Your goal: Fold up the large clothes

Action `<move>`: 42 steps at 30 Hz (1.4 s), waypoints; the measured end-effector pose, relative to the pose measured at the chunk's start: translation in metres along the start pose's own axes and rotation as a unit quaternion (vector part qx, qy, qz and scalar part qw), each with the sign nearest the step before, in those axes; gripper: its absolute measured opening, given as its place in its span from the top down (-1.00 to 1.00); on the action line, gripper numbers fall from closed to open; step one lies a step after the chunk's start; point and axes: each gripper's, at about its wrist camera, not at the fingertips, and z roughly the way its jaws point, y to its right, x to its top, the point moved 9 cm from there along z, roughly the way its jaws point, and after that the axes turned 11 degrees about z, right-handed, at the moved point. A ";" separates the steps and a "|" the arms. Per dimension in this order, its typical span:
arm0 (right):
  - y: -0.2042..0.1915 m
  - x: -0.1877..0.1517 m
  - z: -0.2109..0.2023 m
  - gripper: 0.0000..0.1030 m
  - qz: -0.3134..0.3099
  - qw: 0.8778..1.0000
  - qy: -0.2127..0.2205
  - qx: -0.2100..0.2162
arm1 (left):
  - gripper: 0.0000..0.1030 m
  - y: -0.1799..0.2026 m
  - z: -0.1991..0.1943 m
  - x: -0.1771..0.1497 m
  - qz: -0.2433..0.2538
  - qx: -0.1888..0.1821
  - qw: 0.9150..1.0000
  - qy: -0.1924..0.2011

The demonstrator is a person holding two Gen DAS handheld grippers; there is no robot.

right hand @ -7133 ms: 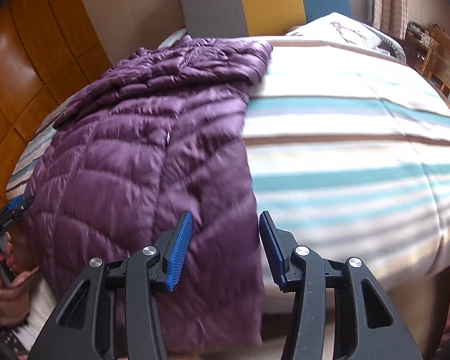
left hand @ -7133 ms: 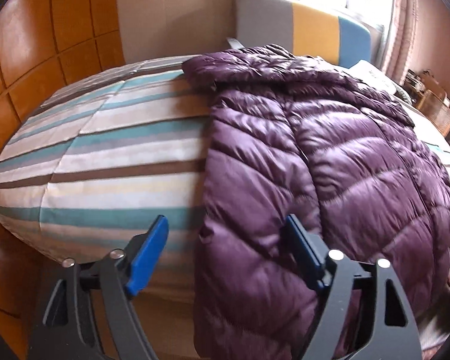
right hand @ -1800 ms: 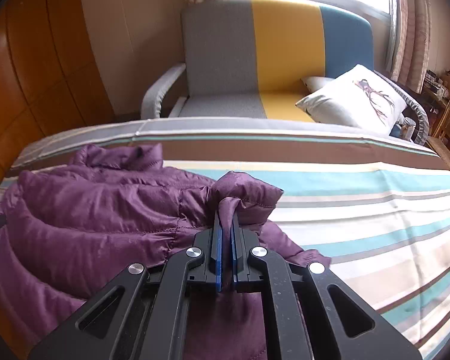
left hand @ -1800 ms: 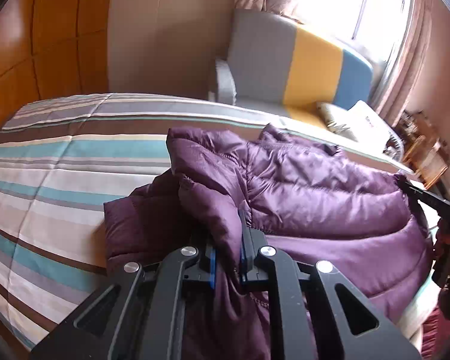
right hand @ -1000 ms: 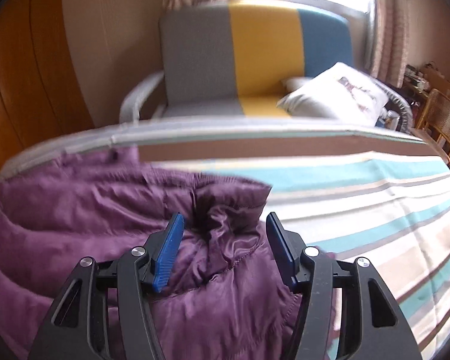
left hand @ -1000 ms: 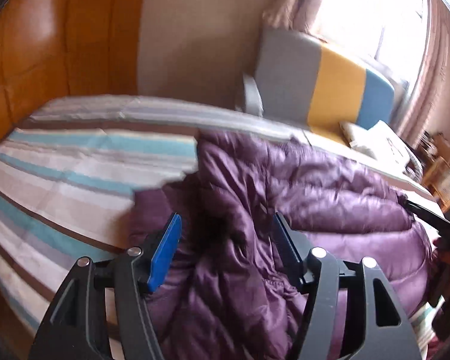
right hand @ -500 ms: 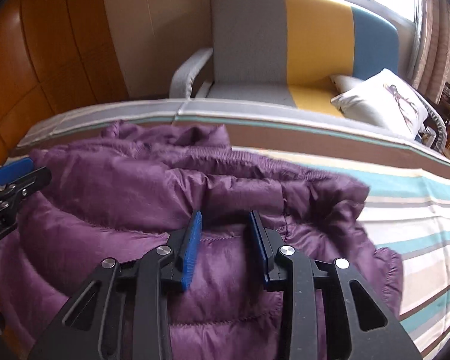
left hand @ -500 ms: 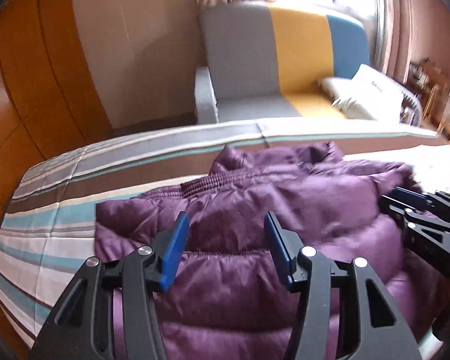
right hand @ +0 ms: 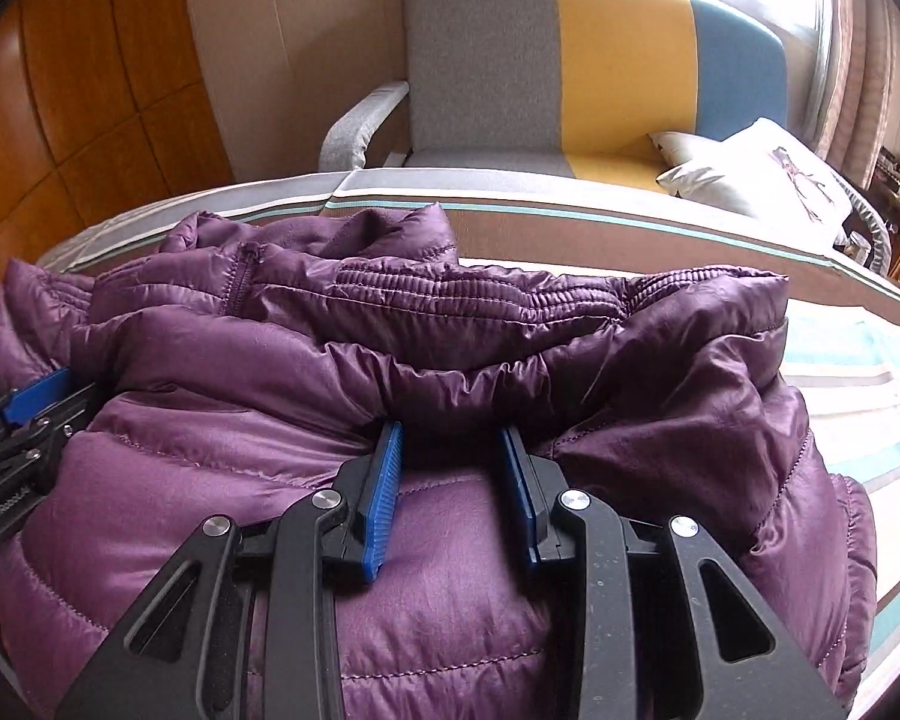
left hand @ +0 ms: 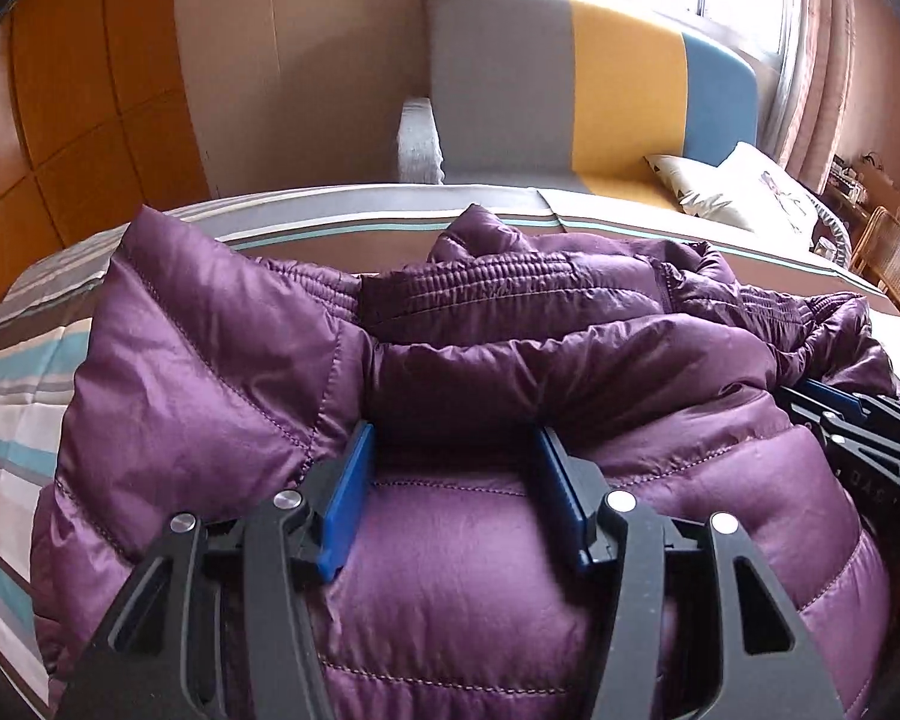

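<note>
1 fold looks done: the purple puffy jacket (left hand: 450, 564) lies doubled over on the striped bed (left hand: 12, 372), its bottom part flipped up near the collar. The left gripper (left hand: 453, 498) and the right gripper (right hand: 453, 489) both sit low over the top layer, side by side. Their blue fingers (left hand: 348, 504) are spread apart, more on the left gripper than on the right, and they pinch nothing; the cloth just puffs up between them. The right gripper's fingers have just been closing a little. The jacket is still wide and lumpy, so I think another fold and some smoothing are left. A striped armchair (right hand: 570, 54) and a pillow (right hand: 768, 174) sit behind the bed.
</note>
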 end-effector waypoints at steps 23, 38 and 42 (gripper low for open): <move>0.097 0.024 -0.003 0.17 0.111 0.992 0.009 -0.051 | -0.75 -0.076 0.006 0.004 -0.048 0.093 0.994 -0.042; 0.094 0.024 -0.015 0.13 0.096 0.993 0.024 -0.064 | -0.82 -0.080 -0.015 -0.016 -0.097 0.056 0.993 -0.023; 0.071 0.023 -0.042 0.13 0.081 0.995 0.041 -0.047 | -0.82 -0.079 -0.047 -0.039 -0.119 0.057 0.991 -0.005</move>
